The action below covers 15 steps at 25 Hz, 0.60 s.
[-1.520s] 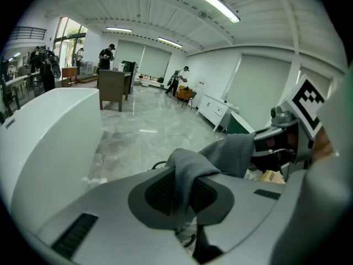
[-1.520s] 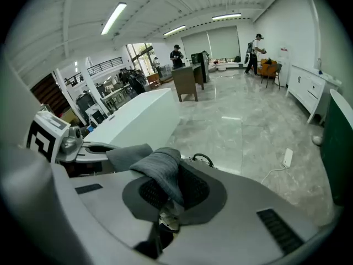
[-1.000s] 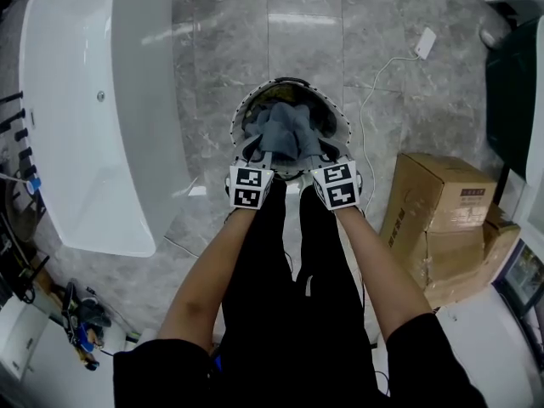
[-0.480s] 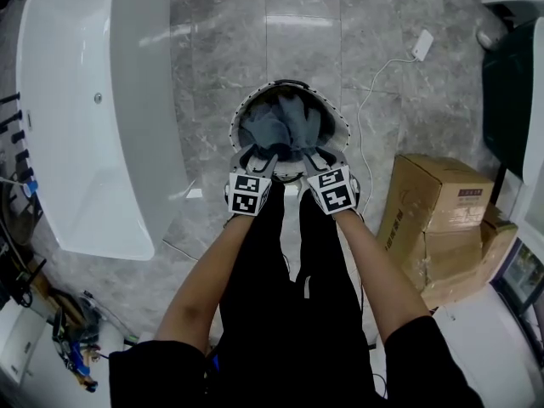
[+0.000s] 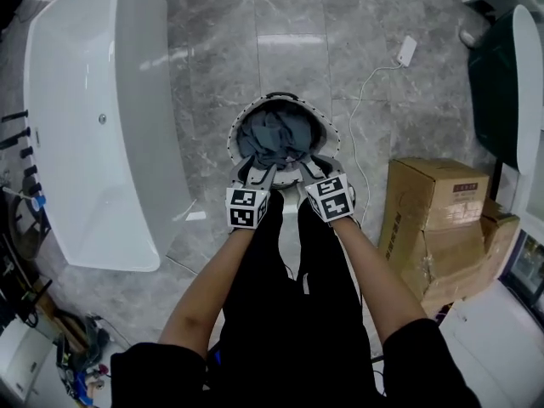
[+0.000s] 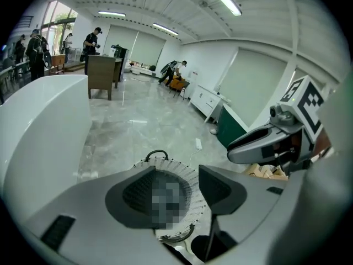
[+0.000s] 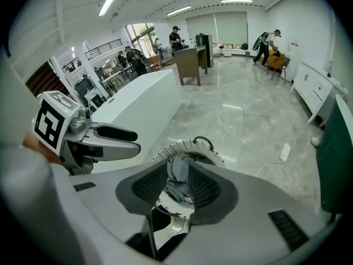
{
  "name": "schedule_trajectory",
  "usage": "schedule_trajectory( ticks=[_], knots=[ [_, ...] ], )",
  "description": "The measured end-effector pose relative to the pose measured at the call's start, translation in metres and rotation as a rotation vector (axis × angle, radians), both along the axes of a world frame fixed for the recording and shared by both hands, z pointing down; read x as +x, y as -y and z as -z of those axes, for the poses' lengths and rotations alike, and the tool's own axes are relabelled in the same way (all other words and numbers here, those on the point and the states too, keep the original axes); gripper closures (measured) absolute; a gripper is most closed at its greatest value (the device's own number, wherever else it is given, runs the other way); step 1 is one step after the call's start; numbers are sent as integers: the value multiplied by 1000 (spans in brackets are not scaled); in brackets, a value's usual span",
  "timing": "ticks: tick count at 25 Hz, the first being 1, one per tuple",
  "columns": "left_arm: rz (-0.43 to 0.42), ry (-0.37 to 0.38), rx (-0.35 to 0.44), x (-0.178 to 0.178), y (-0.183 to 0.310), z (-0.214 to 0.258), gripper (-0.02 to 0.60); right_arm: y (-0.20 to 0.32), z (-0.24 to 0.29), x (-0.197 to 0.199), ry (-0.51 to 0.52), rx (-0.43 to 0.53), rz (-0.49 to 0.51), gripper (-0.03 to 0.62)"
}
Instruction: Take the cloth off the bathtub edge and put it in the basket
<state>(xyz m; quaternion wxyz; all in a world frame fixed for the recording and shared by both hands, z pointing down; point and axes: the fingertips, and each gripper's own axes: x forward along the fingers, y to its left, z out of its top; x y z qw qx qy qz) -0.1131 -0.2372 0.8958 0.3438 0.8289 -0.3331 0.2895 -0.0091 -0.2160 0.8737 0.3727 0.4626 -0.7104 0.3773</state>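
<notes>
Cloth (image 5: pixel 274 138) in basket (image 5: pixel 281 98), partly hidden behind left claw (image 5: pixel 257 171) and right claw (image 5: pixel 308 170), both wide.

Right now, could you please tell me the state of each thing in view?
Cloth: bunched inside the basket.
Basket: upright on the floor.
Left gripper: fingers just opened, holding nothing.
Right gripper: fingers just opened, holding nothing.
Bathtub: empty.
Box: closed.
</notes>
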Motion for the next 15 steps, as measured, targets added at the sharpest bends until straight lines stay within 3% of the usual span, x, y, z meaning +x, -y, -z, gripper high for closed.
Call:
schedule_trajectory(
  ticks=[6,11,15],
  knots=[
    [-6,-72,77,16,-2,82,344,-4,75,9,34,106,-84,462],
    [21,-150,163,21,-1,163,345,-3,152,16,76,239,-145,462],
    [41,-169,246,17,-4,225,345,0,218,22,123,362,-206,463]
  ],
)
